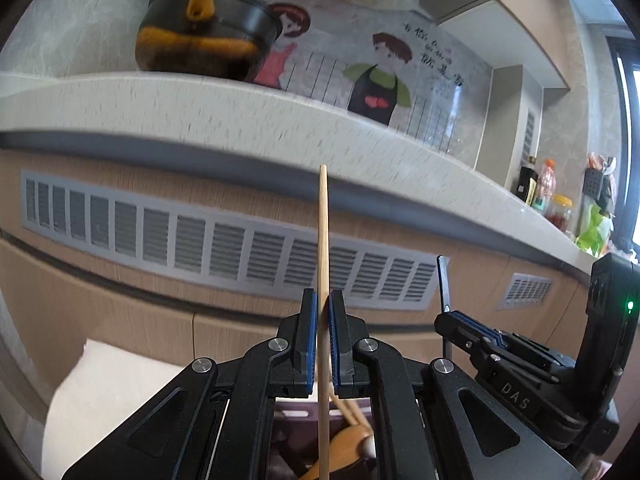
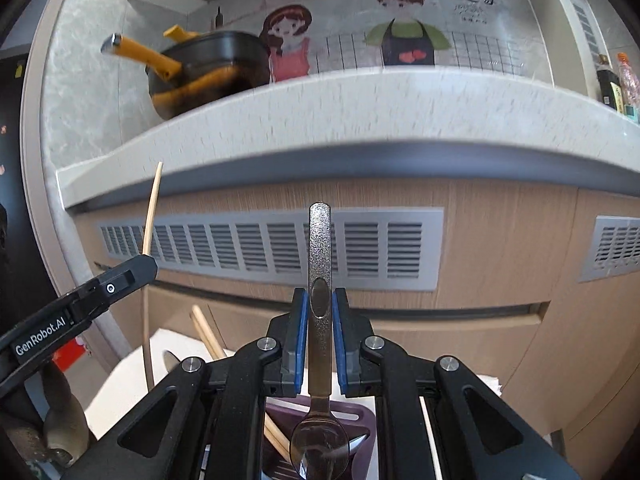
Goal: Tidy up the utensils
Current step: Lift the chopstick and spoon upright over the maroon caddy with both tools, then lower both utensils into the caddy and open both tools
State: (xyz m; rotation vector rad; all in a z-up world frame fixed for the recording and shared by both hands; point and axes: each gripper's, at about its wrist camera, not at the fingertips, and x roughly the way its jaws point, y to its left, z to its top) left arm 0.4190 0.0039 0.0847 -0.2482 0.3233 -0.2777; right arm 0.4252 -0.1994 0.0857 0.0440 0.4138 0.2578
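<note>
Kitchen counter (image 1: 248, 120) behind, chopstick (image 1: 324, 280) upright (left claw (image 1: 324, 312)), spoon (image 2: 319, 320) handle-up.

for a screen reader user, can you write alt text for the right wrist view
The right gripper holds a metal spoon upright, bowl down over a purple holder. At left, the left gripper holds a chopstick; behind, a counter with a black pot.

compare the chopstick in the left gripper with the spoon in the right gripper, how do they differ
The chopstick is pale wood, thin and plain; the spoon is shiny metal with a wide, flat, textured handle. The chopstick is a straight stick along its visible length, while the spoon widens into a round bowl below the pads. Shared: each stands upright, pinched between blue pads, the chopstick by the left gripper and the spoon by the right gripper, above the purple holder.
</note>
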